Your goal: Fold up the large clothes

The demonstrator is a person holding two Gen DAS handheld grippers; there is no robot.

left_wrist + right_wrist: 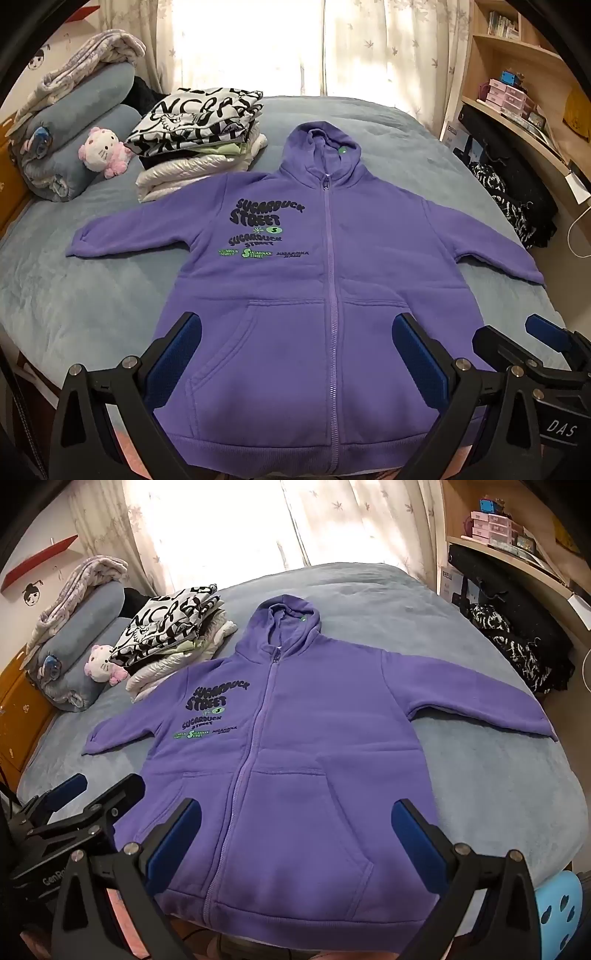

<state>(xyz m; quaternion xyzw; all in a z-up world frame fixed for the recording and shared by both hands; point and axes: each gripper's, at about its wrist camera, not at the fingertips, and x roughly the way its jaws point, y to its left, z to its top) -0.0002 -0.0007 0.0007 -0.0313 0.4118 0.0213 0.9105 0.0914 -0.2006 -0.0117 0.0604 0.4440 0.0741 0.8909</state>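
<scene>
A purple zip hoodie [280, 295] lies flat and face up on the grey-blue bed [74, 306], sleeves spread to both sides, hood pointing away, zipper closed. It also shows in the right wrist view [306, 746]. My left gripper [295, 332] is open and empty, hovering over the hoodie's lower part near the hem. My right gripper [295, 816] is open and empty, over the hoodie's right pocket area. The right gripper also shows at the lower right of the left wrist view [517, 336]. The left gripper shows at the lower left of the right wrist view [103, 786].
A stack of folded clothes [199, 144] sits beyond the hoodie's left sleeve. A pink plush toy [103, 151] and rolled blankets [74, 110] lie at the far left. Dark clothes [509, 199] hang off the bed's right side beside wooden shelves [517, 92]. A blue stool [561, 915] stands lower right.
</scene>
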